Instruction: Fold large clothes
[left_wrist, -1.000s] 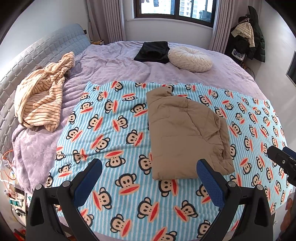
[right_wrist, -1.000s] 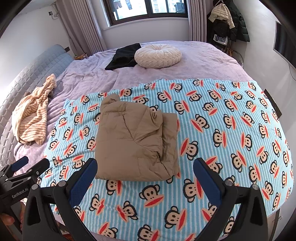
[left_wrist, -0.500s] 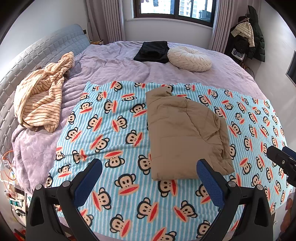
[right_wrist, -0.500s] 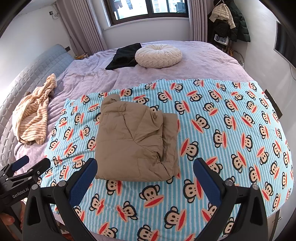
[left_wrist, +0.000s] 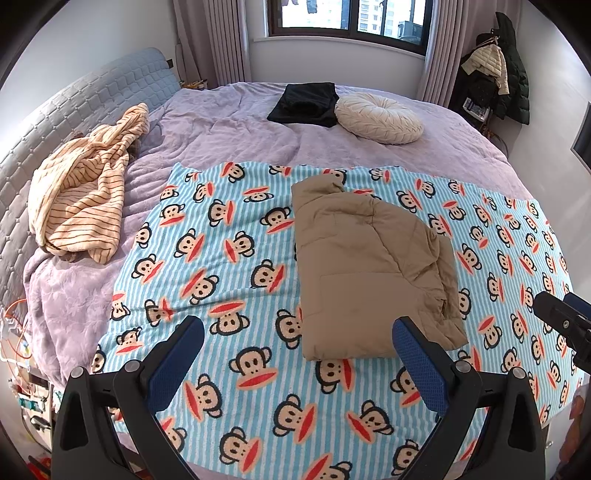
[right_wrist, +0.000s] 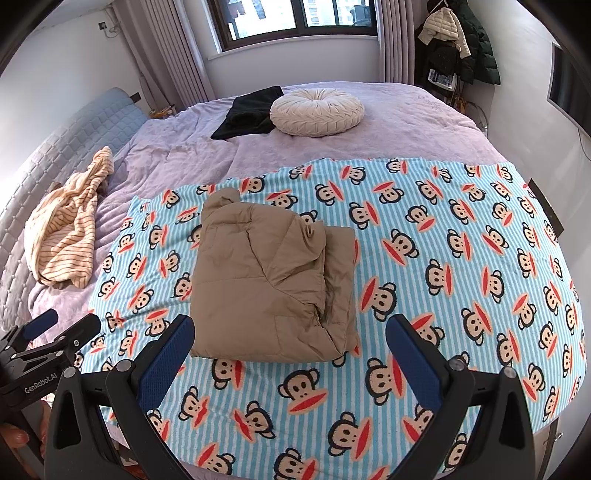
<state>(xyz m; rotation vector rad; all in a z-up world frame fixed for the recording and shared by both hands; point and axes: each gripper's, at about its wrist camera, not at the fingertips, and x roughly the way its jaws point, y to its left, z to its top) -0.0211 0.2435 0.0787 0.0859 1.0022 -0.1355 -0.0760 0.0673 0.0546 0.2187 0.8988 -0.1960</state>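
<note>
A tan padded garment (left_wrist: 365, 269) lies folded into a thick rectangle on a blue striped monkey-print blanket (left_wrist: 221, 258); it also shows in the right wrist view (right_wrist: 273, 284). My left gripper (left_wrist: 297, 332) is open and empty, hovering above the blanket near the garment's front edge. My right gripper (right_wrist: 290, 332) is open and empty, just in front of the garment's near edge. Each gripper appears at the edge of the other's view: the right gripper (left_wrist: 565, 325) and the left gripper (right_wrist: 48, 336).
A striped cream garment (left_wrist: 81, 192) lies crumpled at the left near the grey headboard (left_wrist: 74, 107). A black folded garment (left_wrist: 306, 103) and a round cream cushion (left_wrist: 376, 118) sit at the far side of the purple bed (left_wrist: 229, 133). Coats (left_wrist: 495, 70) hang at the far right.
</note>
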